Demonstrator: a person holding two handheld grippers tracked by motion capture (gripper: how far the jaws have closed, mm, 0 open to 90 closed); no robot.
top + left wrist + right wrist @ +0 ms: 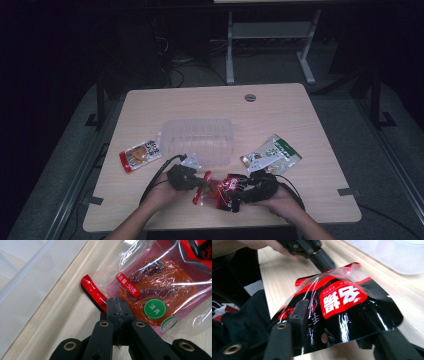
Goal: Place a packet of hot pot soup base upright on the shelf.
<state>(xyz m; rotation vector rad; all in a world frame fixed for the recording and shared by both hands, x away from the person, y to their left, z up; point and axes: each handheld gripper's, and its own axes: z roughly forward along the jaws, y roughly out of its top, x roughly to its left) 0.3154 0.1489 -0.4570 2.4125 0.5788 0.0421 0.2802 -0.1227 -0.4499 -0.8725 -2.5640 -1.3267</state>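
Note:
A snack packet [220,191] with a clear window and a red-and-black header lies near the table's front edge, between my two grippers. My left gripper [117,302] is shut on the packet's [155,290] edge, next to its curled red corner, with orange food showing through the film. From the other side my right gripper [342,323] straddles the black-and-red header [342,298]: one jaw lies over its face and the other under it, with a gap left and the pads not visibly pressing. In the right gripper view, my left gripper [323,261] reaches in from the top. In the high view the left gripper [201,180] and right gripper [242,192] face each other.
A clear plastic tub [197,140] stands mid-table just behind the grippers. An orange snack packet [141,155] lies to its left, and a green-and-white packet [272,152] to its right. There is a cable grommet [250,97] near the table's far edge.

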